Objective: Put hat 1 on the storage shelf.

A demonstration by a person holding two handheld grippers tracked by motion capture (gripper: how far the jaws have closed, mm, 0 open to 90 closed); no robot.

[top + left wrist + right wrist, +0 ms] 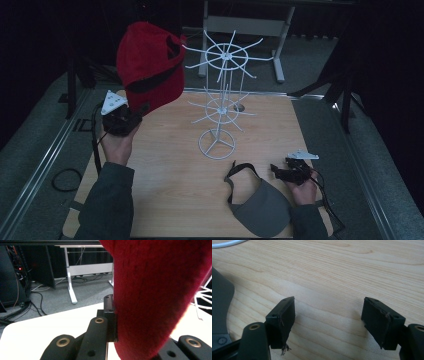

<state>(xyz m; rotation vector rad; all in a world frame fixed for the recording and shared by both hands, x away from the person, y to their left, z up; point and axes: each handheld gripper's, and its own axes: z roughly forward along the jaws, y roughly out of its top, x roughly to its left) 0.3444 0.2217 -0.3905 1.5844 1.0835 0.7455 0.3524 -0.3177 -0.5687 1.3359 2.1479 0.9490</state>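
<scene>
Two black grippers are seen. A grey three-cornered plate with small dots is fixed on top of the left gripper (131, 117), and a thin black cable is hung in a loop below it. Round brass-coloured rivets are set in its black links. Flat black pads (287, 315) with small screw holes and frayed threads are carried by the right gripper (276, 169). Dark grey-green sleeves are worn behind both.
</scene>
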